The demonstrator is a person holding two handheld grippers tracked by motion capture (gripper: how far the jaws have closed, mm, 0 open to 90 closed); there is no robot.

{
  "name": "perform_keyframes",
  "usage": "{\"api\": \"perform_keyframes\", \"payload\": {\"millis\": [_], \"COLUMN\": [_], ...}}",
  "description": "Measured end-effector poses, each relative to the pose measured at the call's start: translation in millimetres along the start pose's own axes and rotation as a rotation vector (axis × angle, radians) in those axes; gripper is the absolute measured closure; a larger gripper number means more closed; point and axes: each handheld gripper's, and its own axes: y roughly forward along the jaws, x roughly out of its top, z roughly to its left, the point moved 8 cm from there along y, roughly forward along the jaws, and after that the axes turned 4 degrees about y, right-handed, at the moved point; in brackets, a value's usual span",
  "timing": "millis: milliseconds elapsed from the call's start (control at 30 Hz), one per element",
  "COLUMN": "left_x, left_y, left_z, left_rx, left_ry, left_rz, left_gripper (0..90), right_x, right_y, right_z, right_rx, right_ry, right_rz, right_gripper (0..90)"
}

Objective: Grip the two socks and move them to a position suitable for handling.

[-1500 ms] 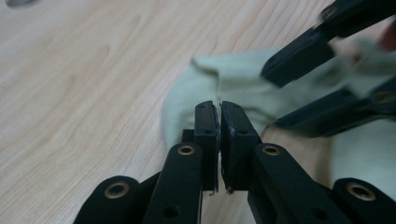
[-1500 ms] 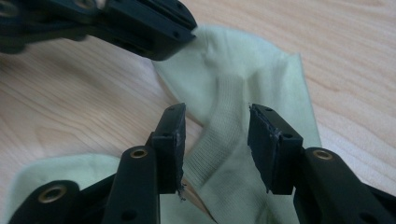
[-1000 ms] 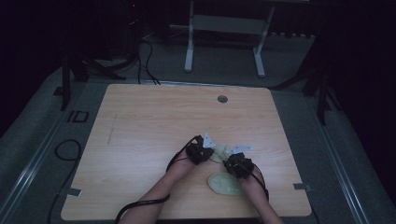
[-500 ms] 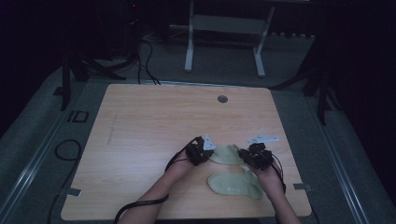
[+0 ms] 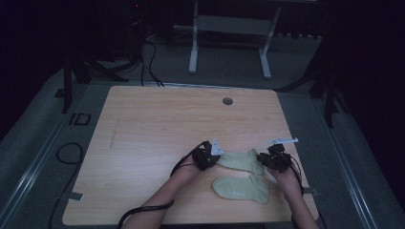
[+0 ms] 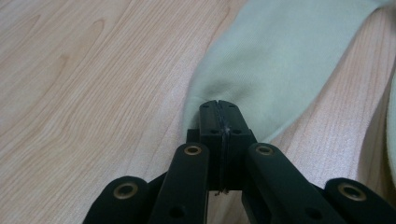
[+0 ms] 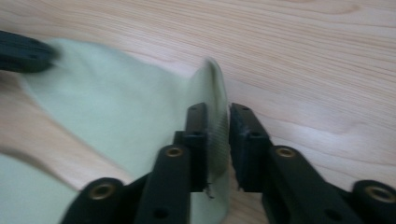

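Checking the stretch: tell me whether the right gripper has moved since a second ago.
Yes. The right gripper has moved right, toward the table's right edge, stretching the upper sock; its fingers have just been opening.

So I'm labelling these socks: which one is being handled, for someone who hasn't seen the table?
On the wooden table, near its front right, lie two pale green socks. It is the farther sock, stretched between the left gripper and right gripper; the nearer sock lies flat and untouched.

Sock (image 7: 116, 121) edge between right gripper's (image 7: 217, 128) jaws blurred
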Motion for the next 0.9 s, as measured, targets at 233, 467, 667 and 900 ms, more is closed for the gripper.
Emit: {"api": "perform_keyframes", "payload": {"millis": [233, 467, 667, 900], "left_x": [-0.7, -2.9, -0.8, 2.1], "left_y": [-0.7, -2.8, -0.8, 2.3], "left_z": [-1.1, -2.3, -0.6, 1.8], "left_rx": [-0.002, -0.01, -0.003, -0.013], "left_ry": [-0.024, -0.036, -0.036, -0.061], "left_rz": [-0.011, -0.015, -0.009, -0.01], "left_gripper": [89.0, 88.9, 88.7, 87.9], "right_x": [3.9, -4.1, 5.1, 8.2], "right_y": [-2.2, 22.4, 28.1, 30.5], "right_z": [0.5, 9.6, 3.3, 0.9], "right_rx": [-0.007, 0.013, -0.015, -0.022], "right_ry": [-0.017, -0.054, -0.061, -0.068], "right_rz": [-0.02, 0.034, 0.048, 0.037], "right_gripper": [82.9, 87.6, 87.1, 83.2]}}
